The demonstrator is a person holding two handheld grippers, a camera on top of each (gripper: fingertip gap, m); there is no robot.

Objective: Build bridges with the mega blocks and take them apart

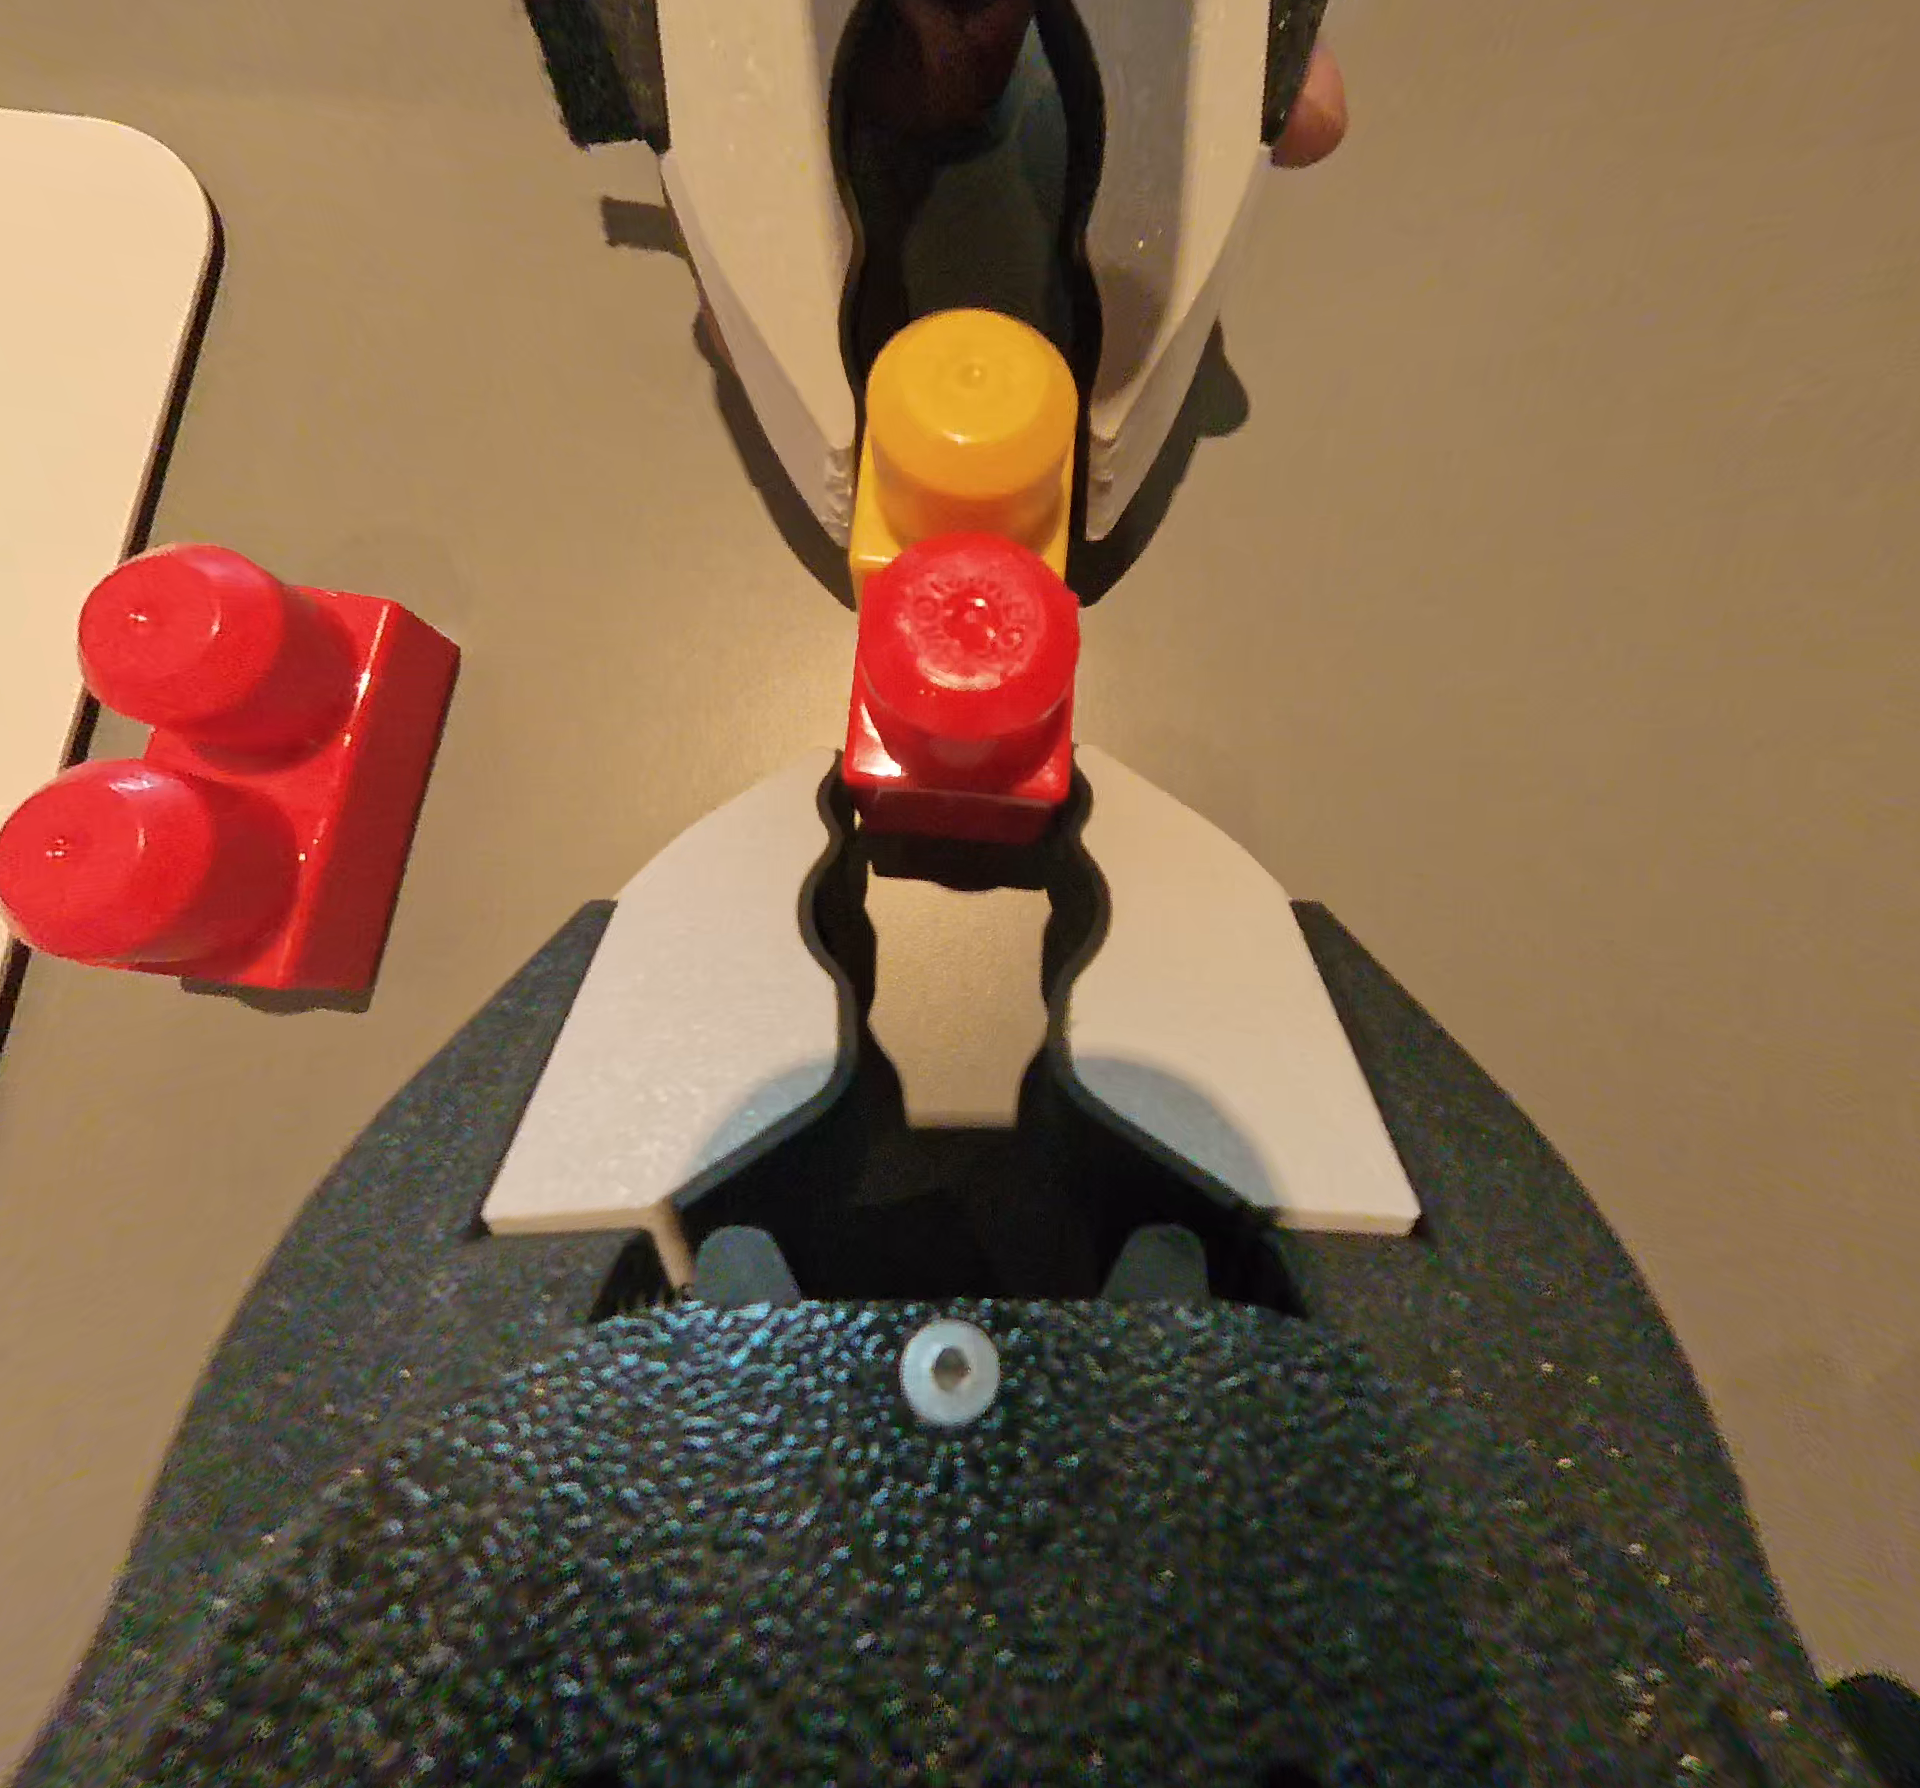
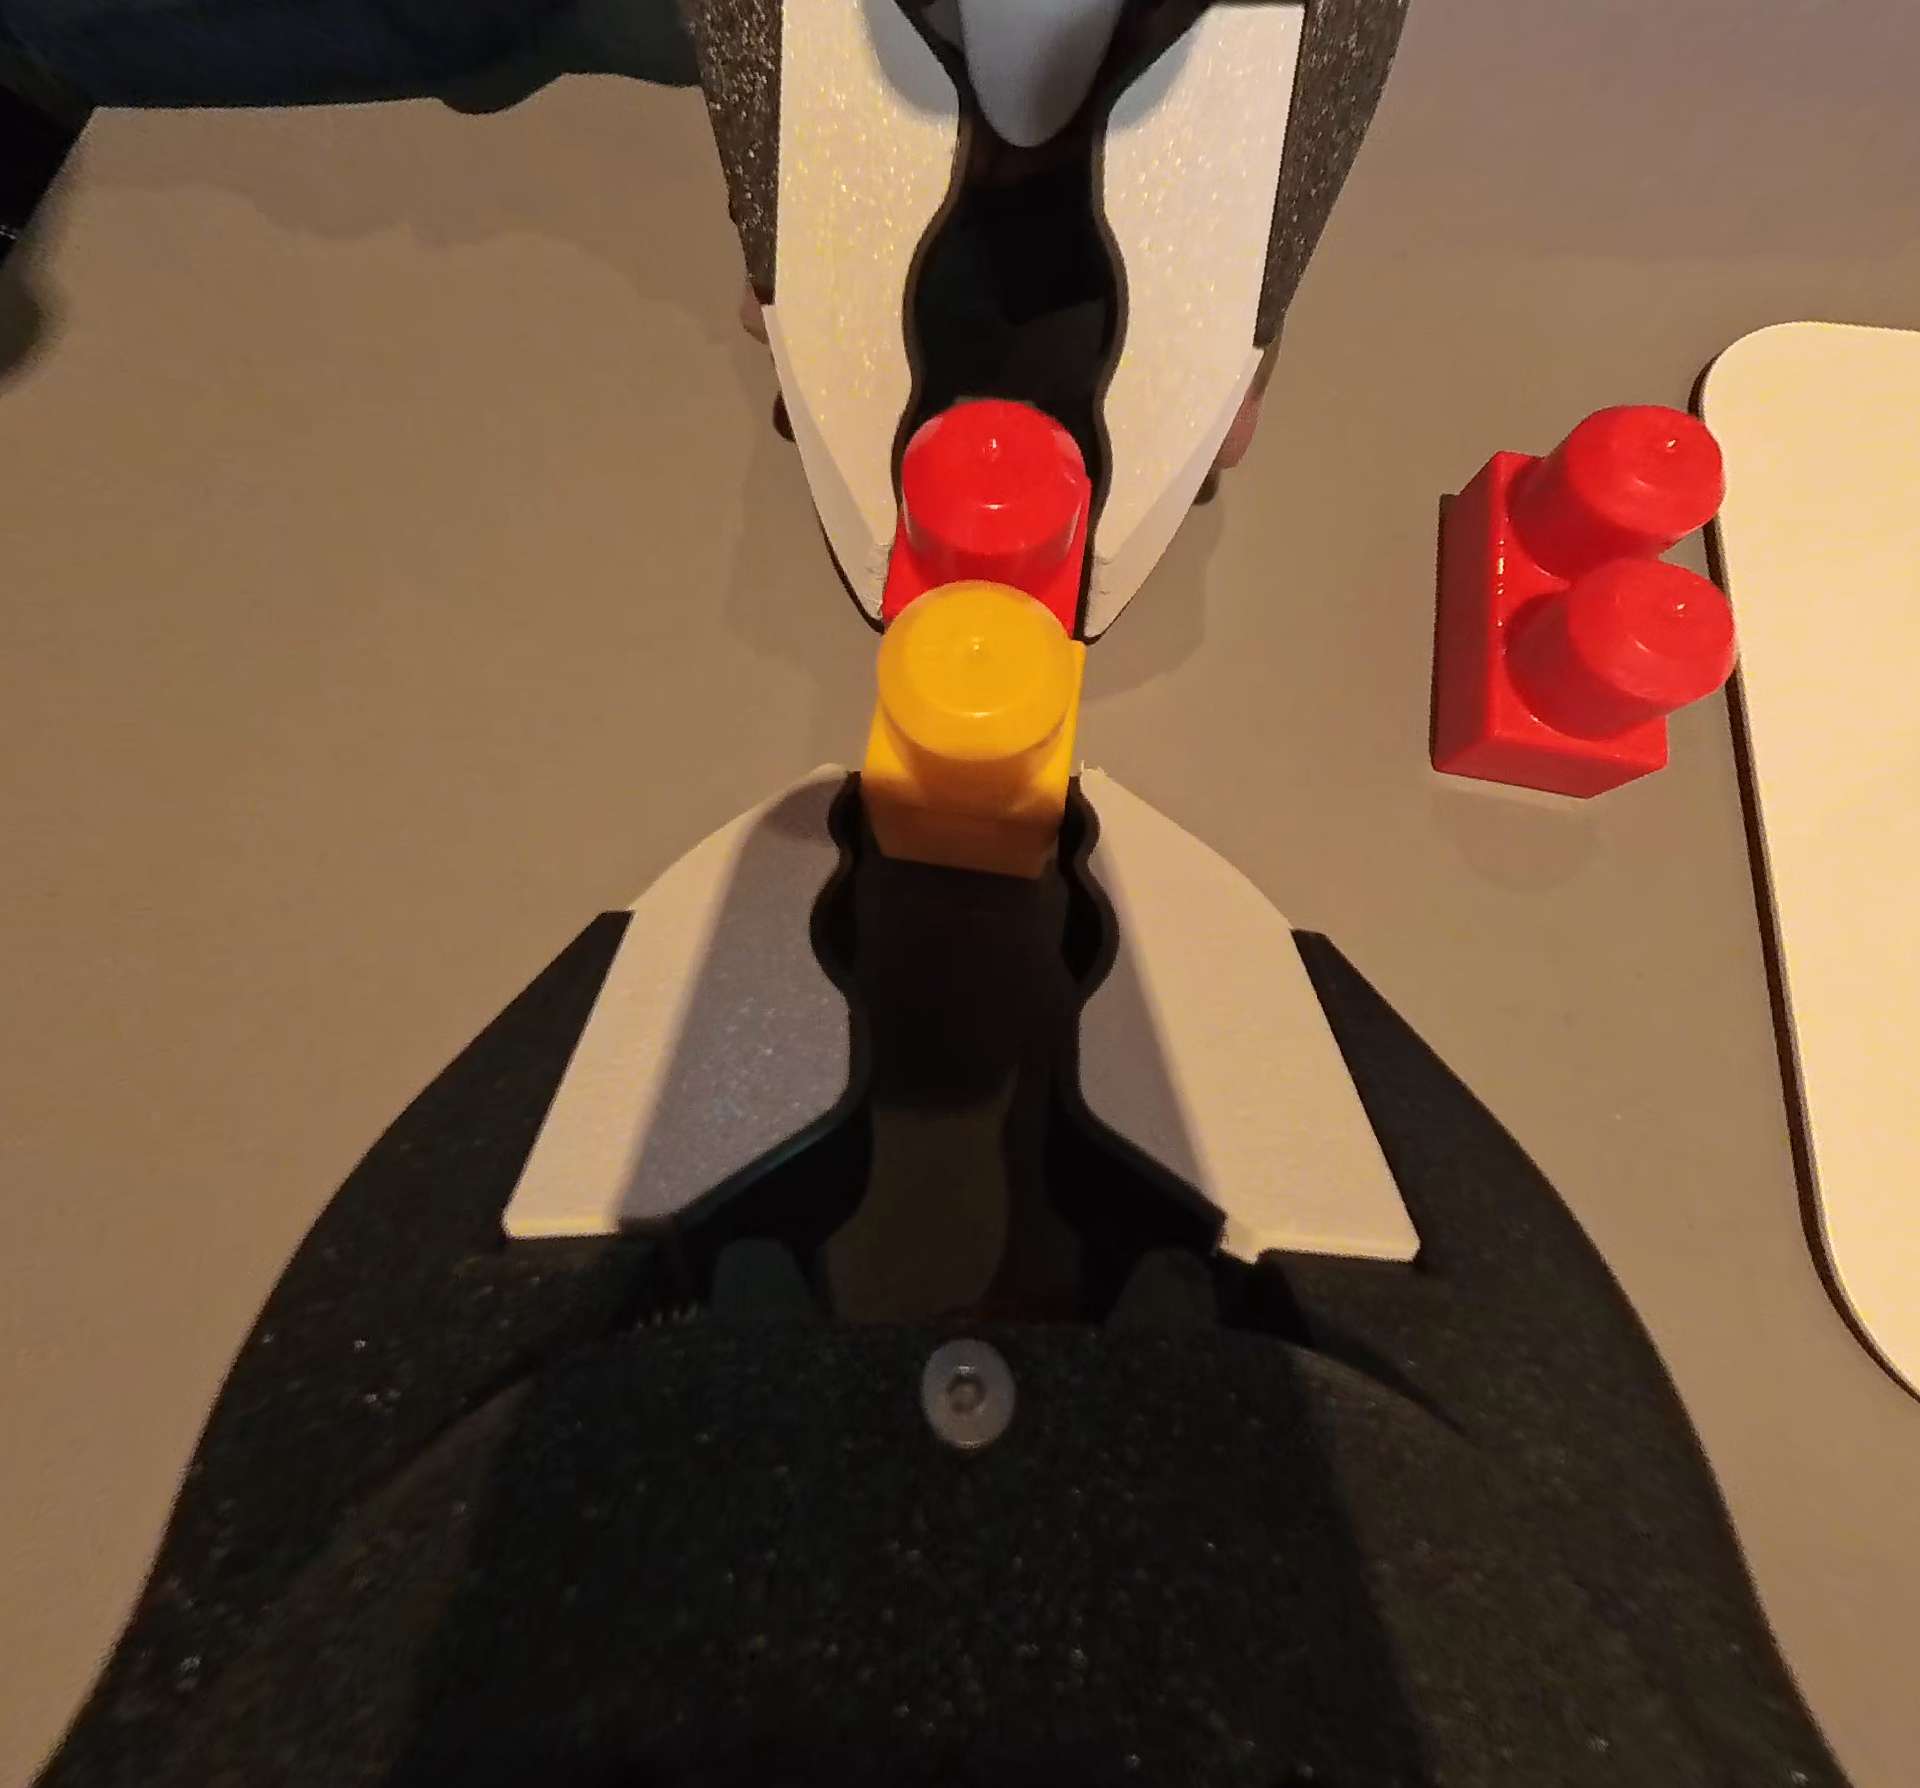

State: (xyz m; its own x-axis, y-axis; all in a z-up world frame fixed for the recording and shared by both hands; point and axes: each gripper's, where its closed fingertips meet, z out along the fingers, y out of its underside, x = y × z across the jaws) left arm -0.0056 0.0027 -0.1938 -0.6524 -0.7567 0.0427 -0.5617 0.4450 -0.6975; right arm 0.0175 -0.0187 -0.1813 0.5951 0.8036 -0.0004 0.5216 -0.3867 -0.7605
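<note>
The left gripper [image 1: 961, 782] has its jaws clamped on a single-stud red block [image 1: 961, 699], while the facing right gripper [image 2: 966, 803] clamps the yellow block [image 2: 971, 730] touching it. A two-stud red block [image 1: 229, 782] stands apart on the bench [image 1: 1558, 595].

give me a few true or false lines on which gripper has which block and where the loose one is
1. The left gripper is shut on the small red block. True.
2. The right gripper holds a blue block. False: it is shut on the yellow block.
3. The small red and yellow blocks sit far apart. False: they sit right next to each other.
4. The two-stud red block lies loose on the table beside the pale board. True.
</note>
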